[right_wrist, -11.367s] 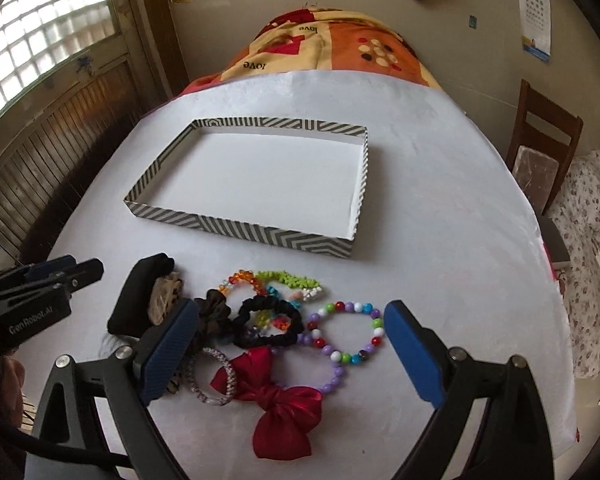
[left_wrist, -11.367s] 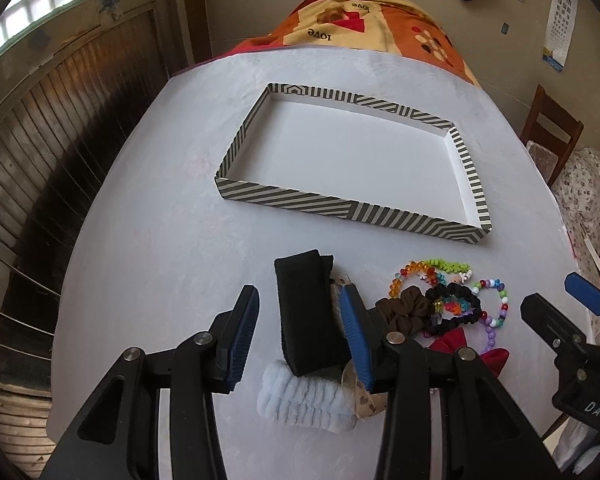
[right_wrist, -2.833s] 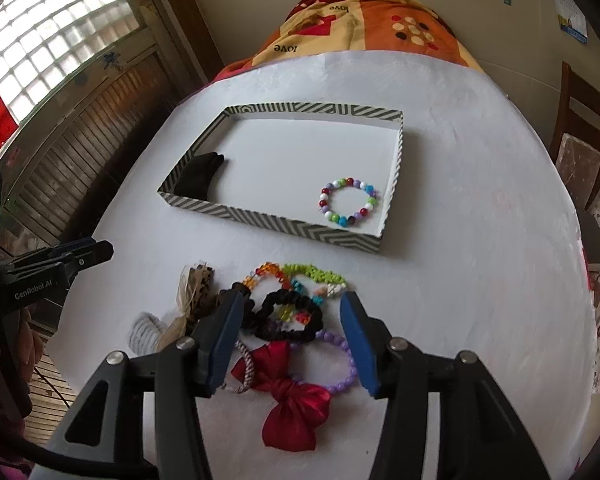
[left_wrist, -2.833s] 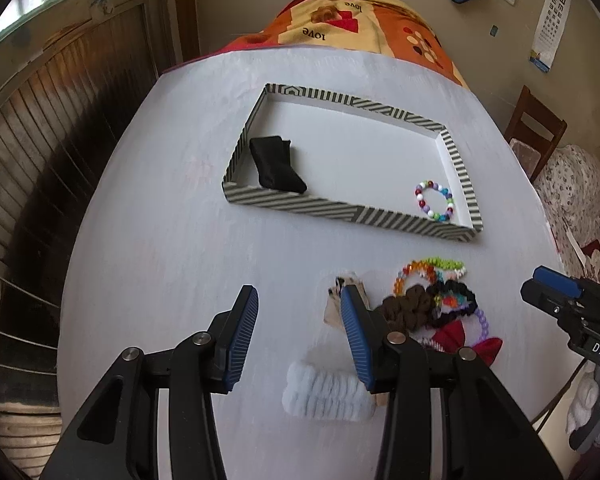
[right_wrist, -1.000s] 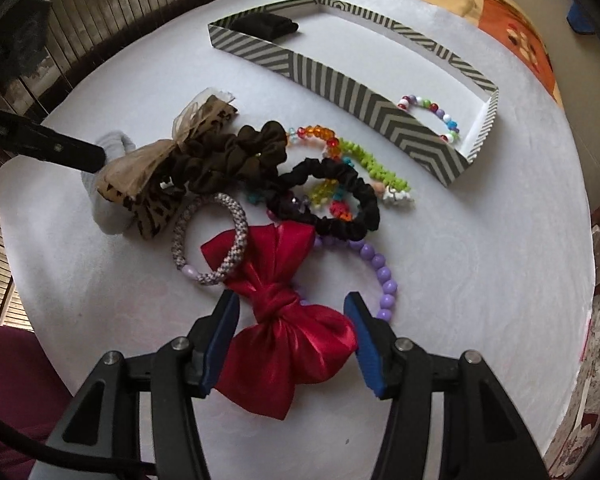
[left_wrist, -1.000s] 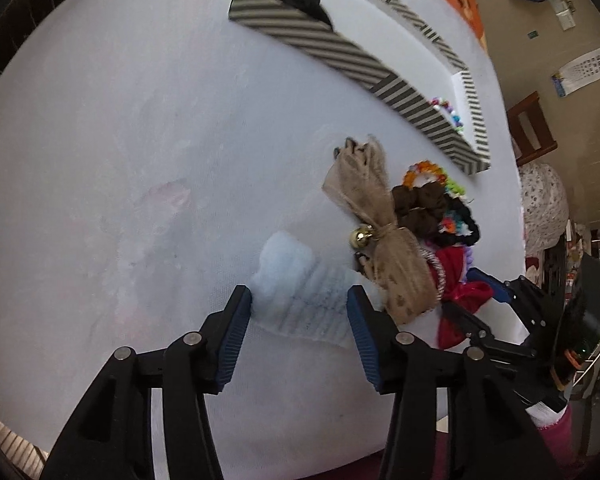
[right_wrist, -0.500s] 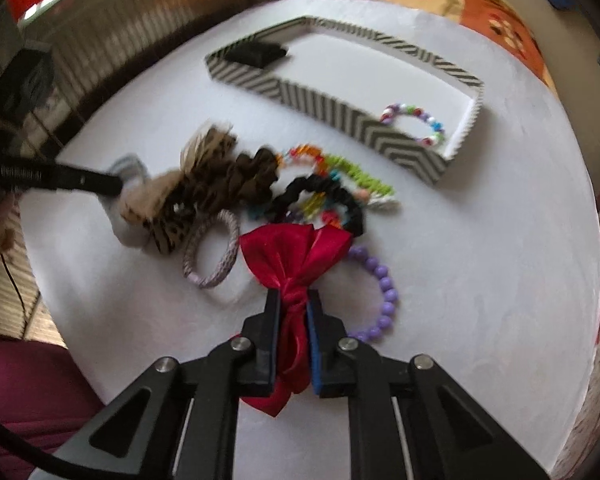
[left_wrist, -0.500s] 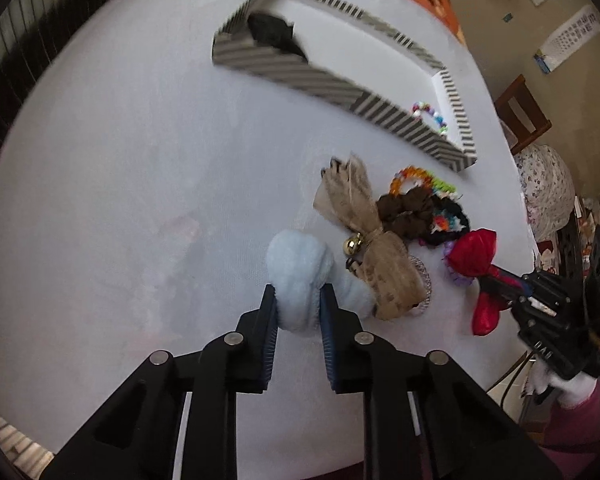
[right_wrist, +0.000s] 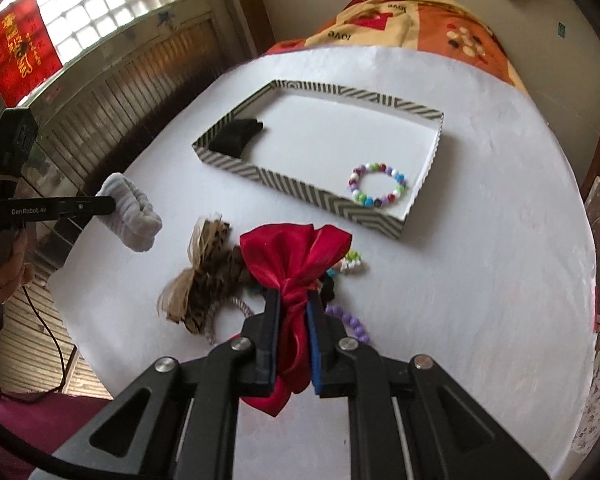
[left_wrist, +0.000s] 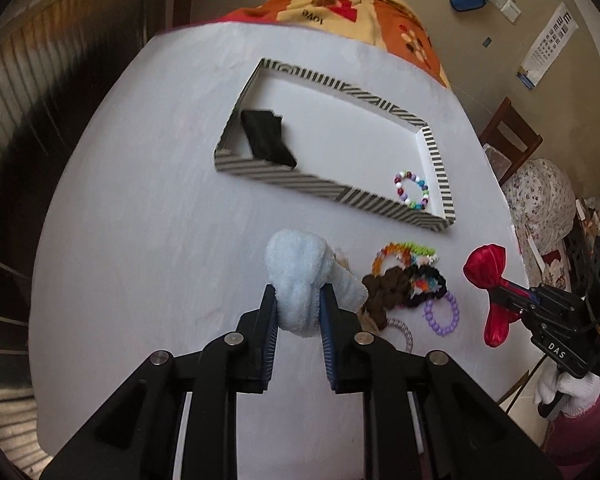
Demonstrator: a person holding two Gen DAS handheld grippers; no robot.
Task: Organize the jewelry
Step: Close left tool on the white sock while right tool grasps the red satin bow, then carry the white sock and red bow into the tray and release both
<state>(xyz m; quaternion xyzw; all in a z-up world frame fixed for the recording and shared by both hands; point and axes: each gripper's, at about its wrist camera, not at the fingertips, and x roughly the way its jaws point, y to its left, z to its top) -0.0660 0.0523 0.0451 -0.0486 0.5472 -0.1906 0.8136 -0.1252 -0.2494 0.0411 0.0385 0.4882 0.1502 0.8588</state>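
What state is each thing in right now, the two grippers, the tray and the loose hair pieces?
left gripper: shut on the pale blue scrunchie, lifted
right gripper: shut on the red bow, lifted
striped tray: holds black band and beaded bracelet
purple bracelet: on the table

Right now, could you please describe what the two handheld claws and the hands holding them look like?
Both are matte black plastic with silver pivot bolts and blue pads on the fingers. The left claw reads "GenRobot.AI" on its side, with a black cable trailing below; the right claw is marked "DAS". The right hand wears a white glove; the left hand looks bare. Sleeves seem magenta.
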